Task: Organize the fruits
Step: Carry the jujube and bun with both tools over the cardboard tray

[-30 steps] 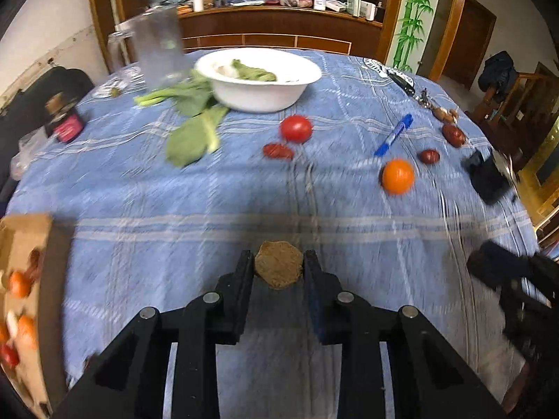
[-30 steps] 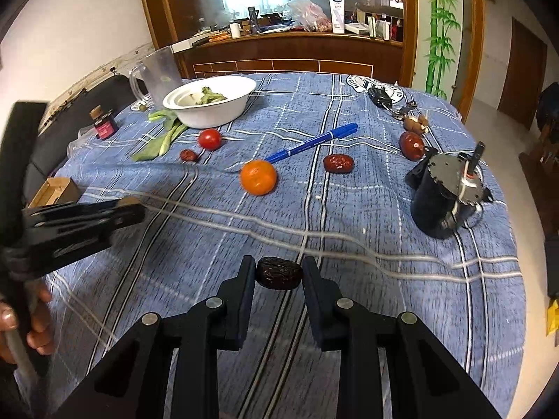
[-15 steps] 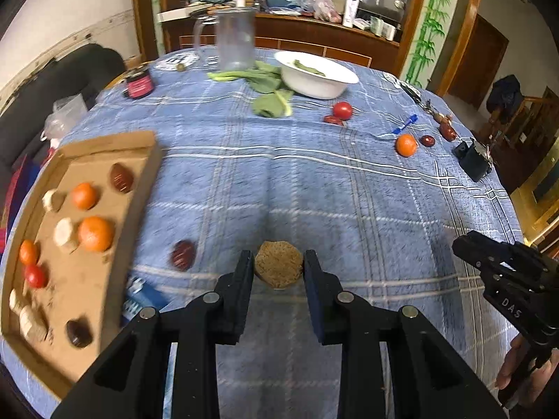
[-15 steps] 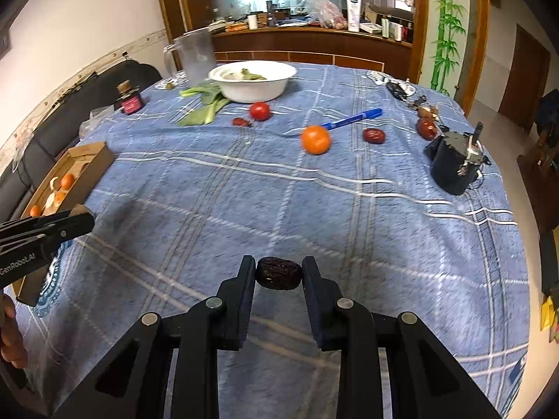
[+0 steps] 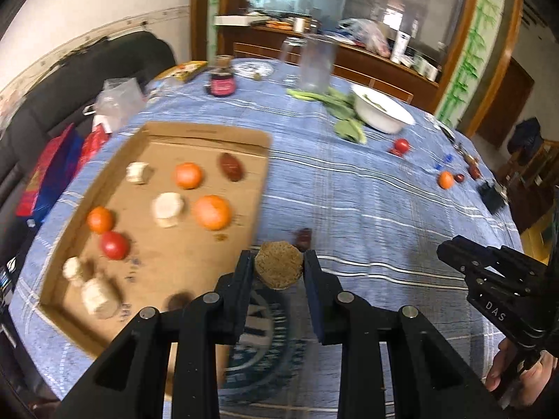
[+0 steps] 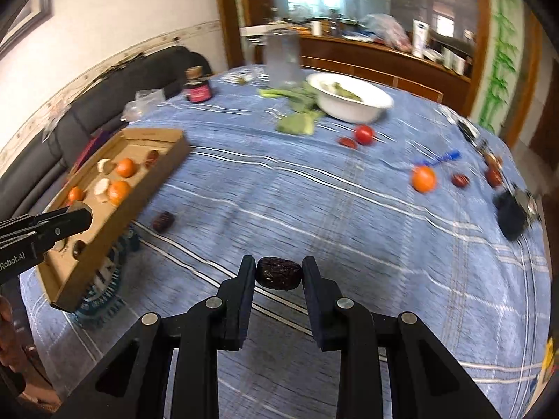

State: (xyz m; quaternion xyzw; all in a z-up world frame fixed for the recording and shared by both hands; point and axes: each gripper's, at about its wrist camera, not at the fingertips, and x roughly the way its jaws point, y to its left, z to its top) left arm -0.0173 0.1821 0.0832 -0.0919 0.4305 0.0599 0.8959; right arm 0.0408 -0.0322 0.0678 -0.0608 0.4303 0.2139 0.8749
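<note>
— Two pieces in hand at once: our left gripper (image 5: 278, 267) has its fingers (image 5: 241, 279) pressed on a rough brown round fruit (image 5: 278, 269), and our right gripper (image 6: 278, 274) has its fingers clamped on a dark wrinkled date (image 6: 278, 273). How will they handle?

— Both look light. We judge the date soft and a little sticky, so a gentle pinch across its short ends, as now, should do. The brown fruit seems firmer, with a coarse skin that should not slip; we hold it across its widest part.

— Where do they go?

— We would guess the cardboard tray (image 5: 209, 132), at ten o'clock from the left gripper, where oranges (image 5: 212, 211), a tomato (image 5: 113, 245) and pale pieces lie well apart. Another date (image 5: 303, 238) sits on the desk (image 5: 367, 192) at twelve o'clock, just beyond the brown fruit and outside the tray.

— Risk?

— Squeezing harder could bruise the date; dropping either may let it roll.
</note>
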